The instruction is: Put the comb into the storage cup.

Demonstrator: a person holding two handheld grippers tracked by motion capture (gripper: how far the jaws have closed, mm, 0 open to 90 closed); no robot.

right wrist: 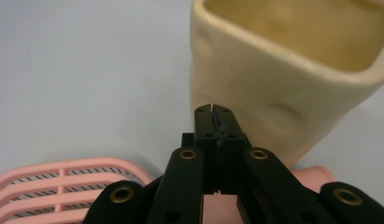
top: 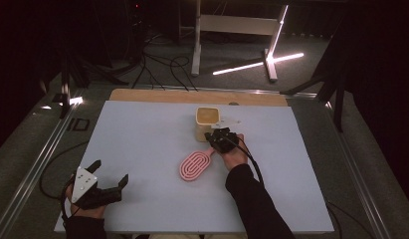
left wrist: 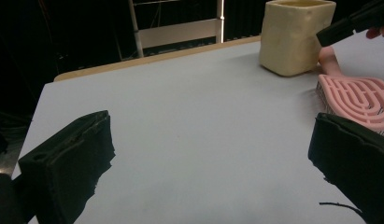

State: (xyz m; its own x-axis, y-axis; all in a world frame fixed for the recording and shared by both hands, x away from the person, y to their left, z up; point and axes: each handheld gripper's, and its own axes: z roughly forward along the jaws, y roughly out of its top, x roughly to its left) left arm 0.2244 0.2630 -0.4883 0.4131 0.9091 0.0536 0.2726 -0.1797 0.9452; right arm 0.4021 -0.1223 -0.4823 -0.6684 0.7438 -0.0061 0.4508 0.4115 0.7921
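A pink paddle hairbrush (top: 194,166) lies on the pale table sheet (top: 142,134), its handle pointing toward a cream square cup (top: 208,124) that stands upright just behind it. My right gripper (top: 209,135) hovers over the brush handle, right beside the cup. In the right gripper view its jaws (right wrist: 212,112) are pressed together with nothing between the tips, the cup (right wrist: 283,79) is close ahead and the brush (right wrist: 63,186) is below. My left gripper (top: 110,173) rests open at the near left corner. The left gripper view (left wrist: 213,154) shows bare sheet between its jaws, with the brush (left wrist: 358,98) and cup (left wrist: 297,37) off to the right.
A wooden strip (top: 197,96) edges the far side of the table. Beyond it are cables on the floor (top: 162,67) and a white frame leg (top: 196,45). Metal rails (top: 33,164) run along both sides of the table.
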